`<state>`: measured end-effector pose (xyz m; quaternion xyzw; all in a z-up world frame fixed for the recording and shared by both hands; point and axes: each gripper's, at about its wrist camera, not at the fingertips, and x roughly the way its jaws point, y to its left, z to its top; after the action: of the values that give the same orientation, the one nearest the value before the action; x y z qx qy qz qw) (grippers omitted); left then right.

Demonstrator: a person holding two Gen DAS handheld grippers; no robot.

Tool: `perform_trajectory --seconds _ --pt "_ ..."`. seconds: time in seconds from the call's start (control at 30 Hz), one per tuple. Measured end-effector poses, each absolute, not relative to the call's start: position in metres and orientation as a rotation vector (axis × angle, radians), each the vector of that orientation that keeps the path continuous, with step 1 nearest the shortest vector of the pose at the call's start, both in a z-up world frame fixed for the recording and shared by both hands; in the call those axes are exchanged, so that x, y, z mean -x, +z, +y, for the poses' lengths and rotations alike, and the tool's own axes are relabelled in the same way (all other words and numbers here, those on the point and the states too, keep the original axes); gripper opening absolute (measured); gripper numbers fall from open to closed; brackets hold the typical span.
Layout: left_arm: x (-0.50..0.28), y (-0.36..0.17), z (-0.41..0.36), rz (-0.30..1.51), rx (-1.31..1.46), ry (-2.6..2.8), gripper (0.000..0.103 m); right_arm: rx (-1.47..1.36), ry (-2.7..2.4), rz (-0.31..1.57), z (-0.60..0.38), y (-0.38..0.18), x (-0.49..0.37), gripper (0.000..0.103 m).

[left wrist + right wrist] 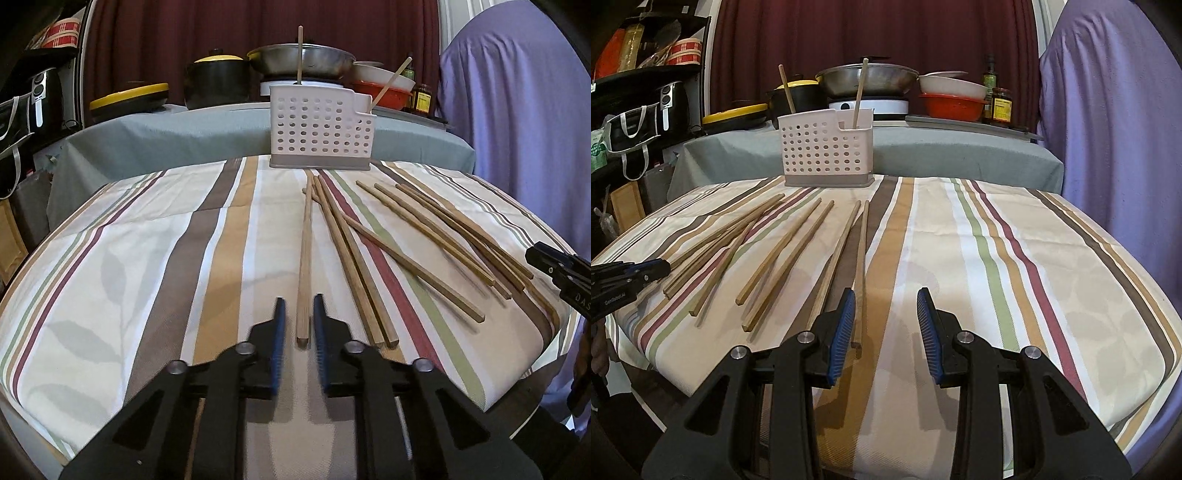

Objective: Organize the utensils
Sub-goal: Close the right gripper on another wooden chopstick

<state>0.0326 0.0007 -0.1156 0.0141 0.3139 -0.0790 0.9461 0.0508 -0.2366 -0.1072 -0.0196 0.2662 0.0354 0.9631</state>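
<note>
Several wooden chopsticks lie fanned on the striped tablecloth. A white perforated caddy stands at the far edge with two chopsticks upright in it. My left gripper is shut on the near end of one chopstick that lies flat on the cloth; its pads look blurred. My right gripper stands open low over the cloth, and the near end of another chopstick lies just inside its left pad. Each gripper's tip shows in the other's view.
Behind the caddy, a grey-covered surface carries a black pot, a steel wok, bowls and jars. A person in a purple garment stands at the right. Dark shelves are at the left. The table drops off at both sides.
</note>
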Motion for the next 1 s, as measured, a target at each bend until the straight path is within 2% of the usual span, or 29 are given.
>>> perform_trajectory --seconds 0.33,0.4,0.53,0.63,0.67,1.0 --pt "-0.031 -0.113 0.0 0.625 -0.035 -0.165 0.007 0.049 0.092 0.565 -0.231 -0.115 -0.05 0.032" --pt "-0.03 -0.112 0.0 0.623 -0.034 -0.164 0.007 0.057 0.099 0.575 -0.229 -0.118 -0.05 0.022" --pt "-0.029 -0.11 -0.001 0.617 -0.037 -0.162 0.007 0.06 0.103 0.587 -0.228 -0.122 -0.051 0.02" --pt "-0.029 -0.11 -0.001 0.614 -0.038 -0.159 0.007 0.07 0.106 0.588 -0.227 -0.122 -0.051 0.008" --pt "-0.029 -0.11 -0.001 0.614 -0.038 -0.159 0.007 0.075 0.107 0.588 -0.226 -0.122 -0.051 0.007" --pt "-0.024 -0.099 -0.002 0.576 -0.055 -0.161 0.007 0.092 0.104 0.547 -0.224 -0.11 -0.045 0.006"
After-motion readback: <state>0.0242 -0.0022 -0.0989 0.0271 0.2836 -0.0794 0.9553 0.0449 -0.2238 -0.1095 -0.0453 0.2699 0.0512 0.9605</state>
